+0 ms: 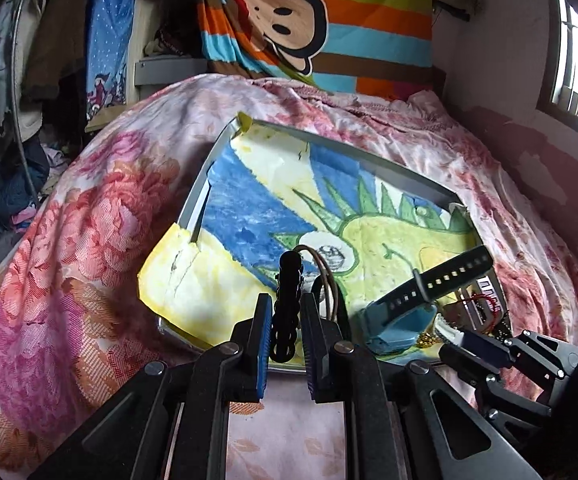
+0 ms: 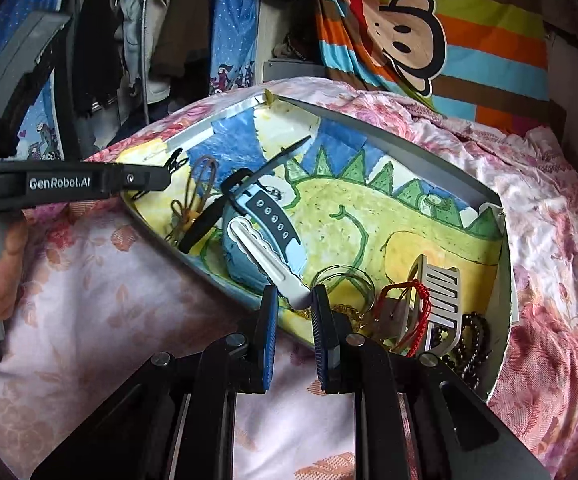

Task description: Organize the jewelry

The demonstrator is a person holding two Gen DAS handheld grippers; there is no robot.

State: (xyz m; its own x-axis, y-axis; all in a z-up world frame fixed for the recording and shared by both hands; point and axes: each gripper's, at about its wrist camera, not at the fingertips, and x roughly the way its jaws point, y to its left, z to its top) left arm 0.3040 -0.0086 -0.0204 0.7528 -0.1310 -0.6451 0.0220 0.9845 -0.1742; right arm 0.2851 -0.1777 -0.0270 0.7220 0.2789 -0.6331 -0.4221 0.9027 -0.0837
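Note:
A shallow grey tray (image 1: 205, 184) (image 2: 409, 136) lined with a dinosaur drawing lies on the bed. My left gripper (image 1: 287, 312) is shut on a black hair clip (image 1: 287, 300) and holds it over the tray's near edge; the clip's tip shows in the right wrist view (image 2: 175, 164). My right gripper (image 2: 293, 300) is shut on a white hair clip (image 2: 265, 260), which rests against a blue watch (image 2: 249, 236) (image 1: 401, 320) with a dark strap (image 1: 453, 272). A brown cord loop (image 2: 197, 192) (image 1: 329, 280) lies near the left gripper.
In the tray's right corner lie a red cord bracelet (image 2: 409, 300), a white comb-like piece (image 2: 445, 292), dark beads (image 2: 473, 336), a gold chain (image 2: 349, 312) and a thin green ring (image 2: 345, 280). The floral bedspread (image 1: 89, 240) surrounds the tray. A striped monkey blanket (image 1: 309, 20) hangs behind.

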